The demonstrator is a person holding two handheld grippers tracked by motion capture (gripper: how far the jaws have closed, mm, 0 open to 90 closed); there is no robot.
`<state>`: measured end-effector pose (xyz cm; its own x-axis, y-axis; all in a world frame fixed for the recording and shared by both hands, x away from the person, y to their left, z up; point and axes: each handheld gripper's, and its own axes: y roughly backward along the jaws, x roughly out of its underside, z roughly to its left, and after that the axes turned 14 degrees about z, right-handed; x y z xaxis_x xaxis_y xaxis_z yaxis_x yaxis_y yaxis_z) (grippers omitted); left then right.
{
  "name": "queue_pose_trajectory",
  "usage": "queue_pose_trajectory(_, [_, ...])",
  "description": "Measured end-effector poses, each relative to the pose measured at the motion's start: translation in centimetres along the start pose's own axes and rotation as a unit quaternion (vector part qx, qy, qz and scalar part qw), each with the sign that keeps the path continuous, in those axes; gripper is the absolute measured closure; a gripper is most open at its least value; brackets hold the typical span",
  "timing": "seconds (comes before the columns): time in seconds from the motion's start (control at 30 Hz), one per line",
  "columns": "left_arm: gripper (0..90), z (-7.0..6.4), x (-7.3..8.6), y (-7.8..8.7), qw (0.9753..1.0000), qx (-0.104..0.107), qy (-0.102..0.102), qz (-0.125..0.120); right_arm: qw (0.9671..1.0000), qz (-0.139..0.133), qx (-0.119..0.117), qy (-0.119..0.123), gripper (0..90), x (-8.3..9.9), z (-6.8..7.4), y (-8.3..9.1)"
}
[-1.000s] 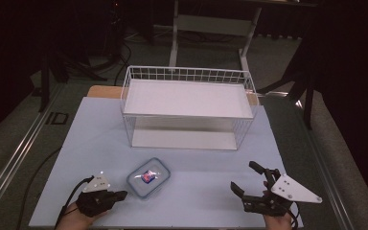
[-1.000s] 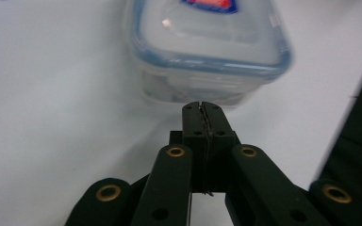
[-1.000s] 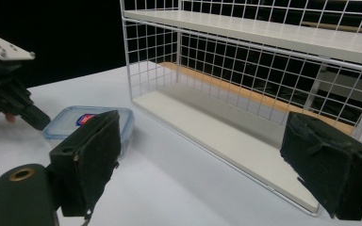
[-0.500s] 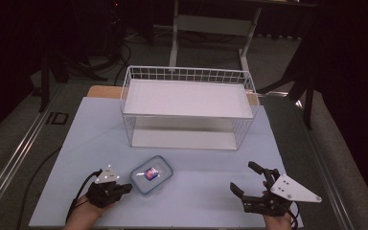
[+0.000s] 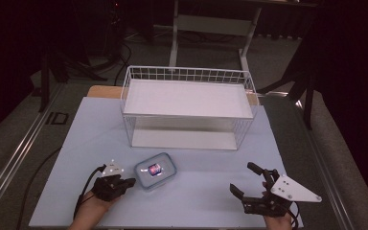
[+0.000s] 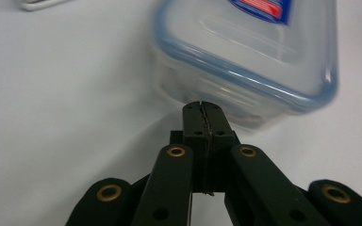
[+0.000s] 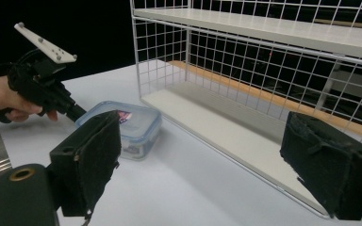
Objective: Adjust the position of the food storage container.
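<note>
Jaws of left gripper (image 5: 128,182) pressed together, touching clear rectangular plastic lidded container (image 5: 155,170) just before white wire shelf rack (image 5: 188,111); right gripper (image 5: 250,181) spread wide, well right; best nudged slowly, squarely.

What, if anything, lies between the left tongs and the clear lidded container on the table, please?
Nothing visible does. The left tongs, jaws shut, sit right at the near side wall of the container; in the left gripper view their tips are at its wall, with bare table around. Actual contact cannot be told.
</note>
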<state>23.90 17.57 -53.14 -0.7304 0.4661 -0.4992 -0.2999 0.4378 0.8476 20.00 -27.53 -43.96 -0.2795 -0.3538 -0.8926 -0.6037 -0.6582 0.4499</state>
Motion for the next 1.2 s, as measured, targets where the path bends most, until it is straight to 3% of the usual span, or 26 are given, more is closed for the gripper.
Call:
queue_pose_trajectory(0.1, [90.0,0.0,-0.4,-0.2,1.0000,-0.005,-0.001,0.002,1.0000,0.002,-0.004,-0.003,12.8,0.0,-0.1,-0.1])
queue_pose_trajectory(0.17, [90.0,0.7,-0.9,-0.3,0.9999,-0.005,0.013,-0.004,1.0000,0.002,-0.005,-0.005,12.8,0.0,-0.1,-0.2])
queue_pose_trajectory(0.23, [90.0,0.8,-1.1,-0.4,0.9999,-0.009,0.013,-0.005,1.0000,0.002,-0.005,-0.002,12.8,0.0,0.0,-0.2])
queue_pose_trajectory(0.7, [90.0,0.1,-5.8,-3.2,1.0000,-0.006,-0.004,-0.003,0.9999,0.003,-0.009,-0.007,12.7,0.2,0.0,-0.3])
queue_pose_trajectory(0.93, [90.0,0.2,-6.6,-3.3,0.9999,-0.014,0.003,-0.001,0.9999,0.005,-0.011,-0.007,12.7,0.2,-0.1,-0.2])
queue_pose_trajectory(1.0, [90.0,0.1,-6.7,-3.2,0.9996,-0.027,-0.002,-0.001,0.9999,0.005,-0.011,-0.006,12.7,0.2,-0.1,-0.2])
queue_pose_trajectory(1.2, [90.0,0.2,-7.4,-3.8,0.9999,-0.012,0.003,-0.009,0.9999,0.007,-0.012,-0.002,12.7,0.2,0.1,-0.3])
